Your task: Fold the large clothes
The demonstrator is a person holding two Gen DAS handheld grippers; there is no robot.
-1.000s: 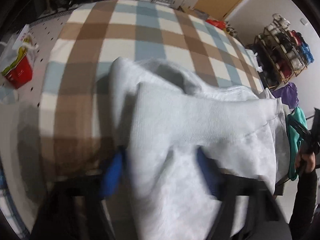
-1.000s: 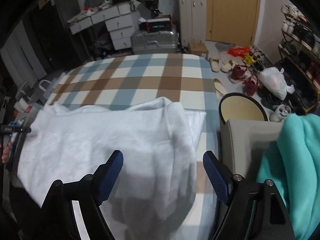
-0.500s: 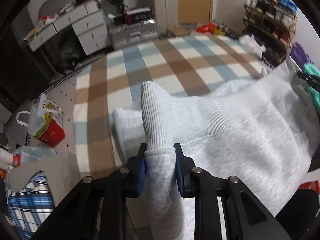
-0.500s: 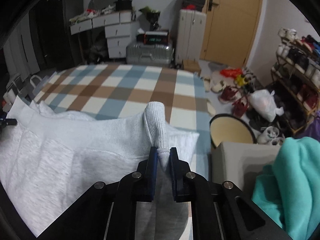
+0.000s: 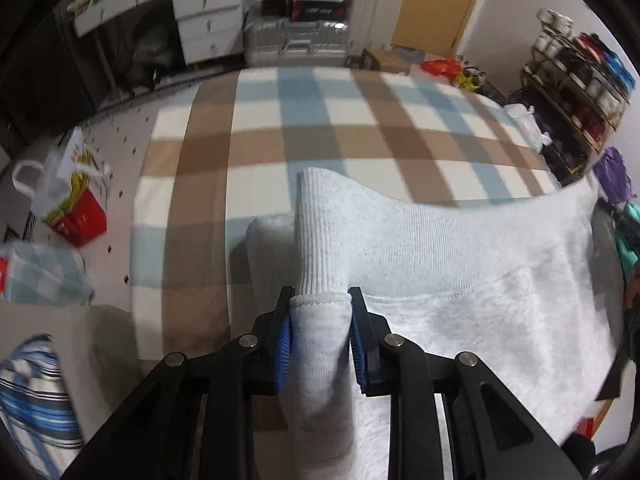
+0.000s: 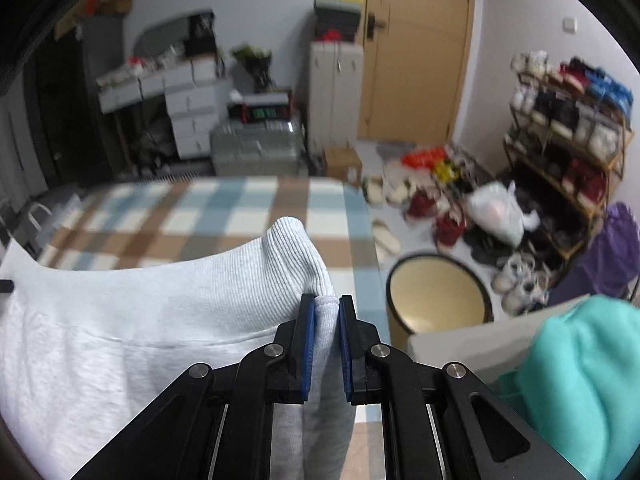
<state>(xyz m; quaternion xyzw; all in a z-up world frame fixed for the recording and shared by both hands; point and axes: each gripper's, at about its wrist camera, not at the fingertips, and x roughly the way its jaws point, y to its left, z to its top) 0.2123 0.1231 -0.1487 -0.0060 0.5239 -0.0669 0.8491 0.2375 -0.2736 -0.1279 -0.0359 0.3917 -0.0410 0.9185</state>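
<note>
Both grippers now grip the ribbed hem of a pale grey sweatshirt (image 5: 460, 264). A second ago both sets of fingers stood wide around loose cloth; they have since closed. The left gripper (image 5: 320, 336) pinches a bunched corner of the hem between its blue fingers (image 5: 284, 344), and the right gripper (image 6: 326, 344) clamps the opposite corner, folded thin, between its own fingers (image 6: 307, 344). The hem now runs taut between the two corners, raised above the checked bed cover (image 5: 360, 136), while the body of the garment hangs toward the cameras. By this reading, the garment is secured and ready to be laid out or folded over.

The far part of the bed lies bare, giving room to spread the cloth forward. Its right edge drops off close to the right gripper, with a round bin (image 6: 436, 300) below and a teal garment (image 6: 580, 380) beside. On the left, a red bag (image 5: 76, 216) stands on the floor.
</note>
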